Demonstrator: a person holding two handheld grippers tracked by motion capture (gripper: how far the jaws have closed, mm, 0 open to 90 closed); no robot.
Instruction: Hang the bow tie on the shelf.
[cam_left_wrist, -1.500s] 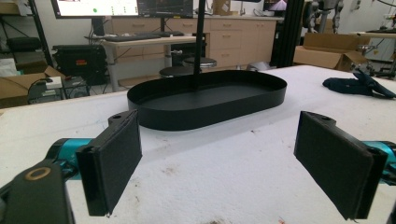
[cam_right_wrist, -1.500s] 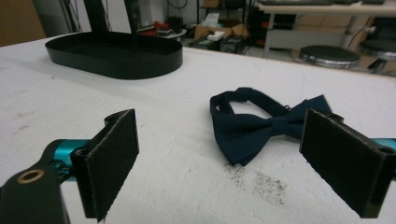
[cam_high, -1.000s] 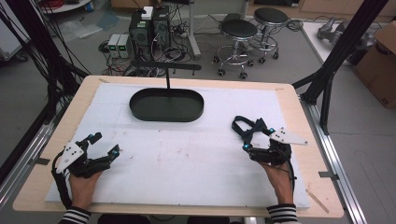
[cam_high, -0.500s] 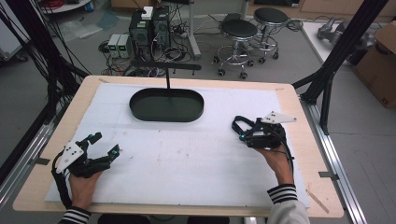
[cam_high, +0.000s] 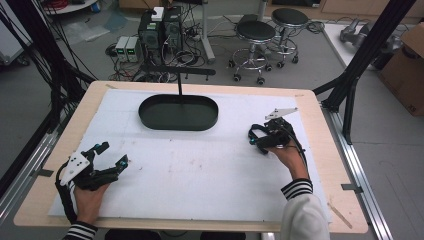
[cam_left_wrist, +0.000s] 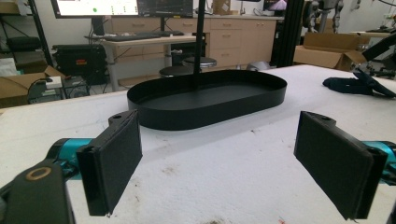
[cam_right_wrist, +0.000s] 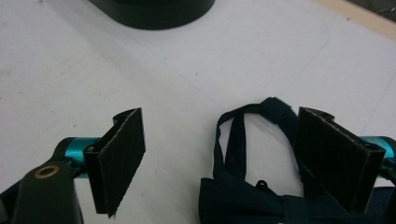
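Nothing looks done yet: the black tray at the table's far middle is bare inside, and the bow tie lies flat on the white mat, well apart from it. It is dark navy with a thin looped strap (1 small clasp shows). The right gripper hangs over it, jaws wide, holding nothing. The left gripper rests near the front edge, equally wide.

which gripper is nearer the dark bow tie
Right. The right gripper hangs directly over the bow tie, jaws open. The left gripper rests across the table, near the front left corner.
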